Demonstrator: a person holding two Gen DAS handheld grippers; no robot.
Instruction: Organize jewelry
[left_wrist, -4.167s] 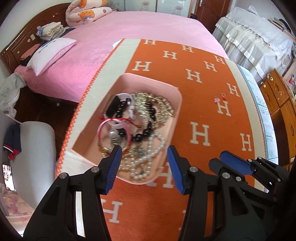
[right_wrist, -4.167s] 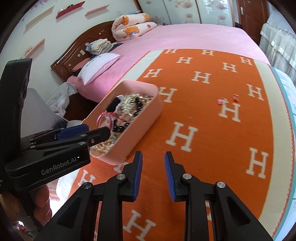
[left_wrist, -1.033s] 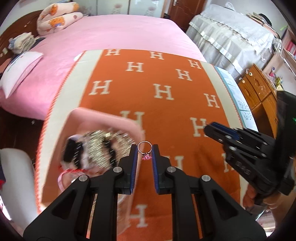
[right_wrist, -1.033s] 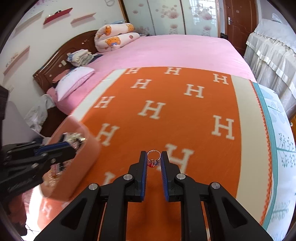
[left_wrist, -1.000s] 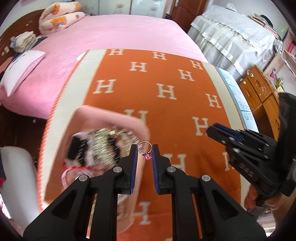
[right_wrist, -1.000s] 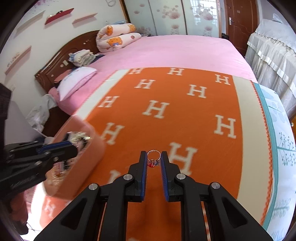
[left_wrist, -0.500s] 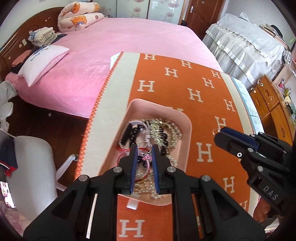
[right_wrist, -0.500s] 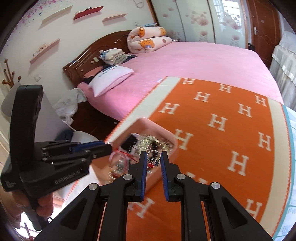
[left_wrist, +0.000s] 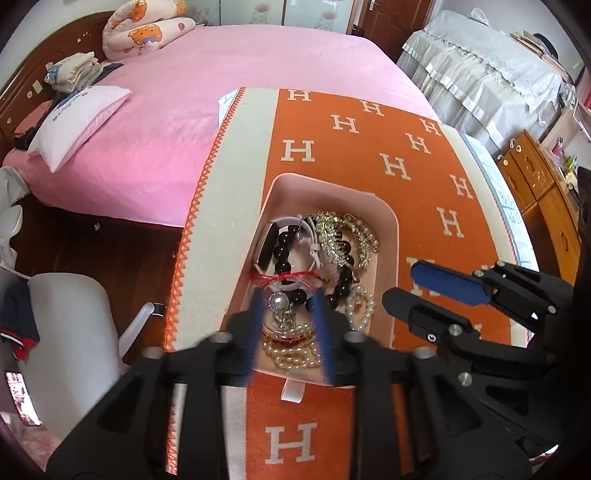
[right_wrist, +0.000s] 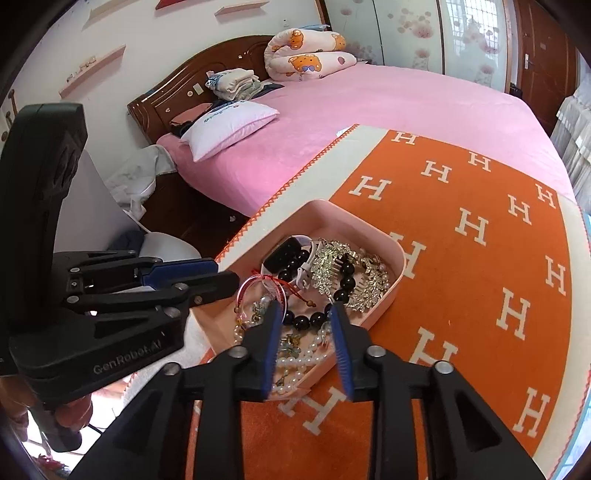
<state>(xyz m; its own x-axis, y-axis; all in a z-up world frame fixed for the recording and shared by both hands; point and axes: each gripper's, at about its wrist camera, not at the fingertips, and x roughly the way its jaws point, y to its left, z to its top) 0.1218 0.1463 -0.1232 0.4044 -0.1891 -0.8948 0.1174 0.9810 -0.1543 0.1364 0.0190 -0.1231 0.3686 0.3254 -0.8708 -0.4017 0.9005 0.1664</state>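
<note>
Pink tray (left_wrist: 388, 206) holds two gold combs (right_wrist: 327, 267), one watch (right_wrist: 282, 253).

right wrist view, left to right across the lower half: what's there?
left gripper → pink tray of jewelry, with the right gripper open over its near end → orange H-pattern blanket
</note>
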